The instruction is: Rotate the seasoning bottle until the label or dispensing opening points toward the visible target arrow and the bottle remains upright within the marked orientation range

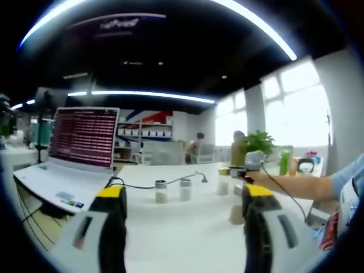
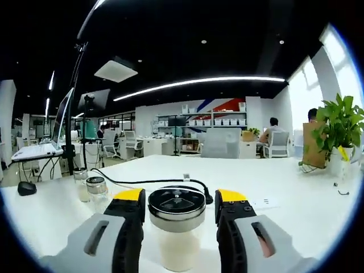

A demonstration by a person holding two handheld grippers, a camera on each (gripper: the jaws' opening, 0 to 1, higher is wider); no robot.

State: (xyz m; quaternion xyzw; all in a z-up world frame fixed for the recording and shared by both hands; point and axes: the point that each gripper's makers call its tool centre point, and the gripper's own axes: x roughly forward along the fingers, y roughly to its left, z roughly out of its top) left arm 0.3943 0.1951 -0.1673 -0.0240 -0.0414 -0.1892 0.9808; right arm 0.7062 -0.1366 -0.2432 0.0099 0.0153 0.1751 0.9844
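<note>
The seasoning bottle (image 2: pixel 176 239), clear with pale powder and a black-and-chrome lid, stands upright on the white table (image 2: pixel 273 187) between the jaws of my right gripper (image 2: pixel 179 199). The jaws sit close against its sides, shut on it. In the left gripper view the right gripper (image 1: pixel 242 170) reaches in from the right, held by a person's hand, over a small bottle (image 1: pixel 223 182). My left gripper (image 1: pixel 185 196) is open and holds nothing. Two more shaker bottles (image 1: pixel 161 191) (image 1: pixel 185 189) stand beyond its jaws. No arrow mark is visible on the table.
An open laptop (image 1: pixel 79 142) sits at the table's left, with a black cable (image 2: pixel 153 183) running across the top. Two other bottles (image 2: pixel 82 183) (image 2: pixel 96 190) stand left of the right gripper, and a mouse (image 2: pixel 27 187) lies further left. A potted plant (image 2: pixel 341 125) stands at the right.
</note>
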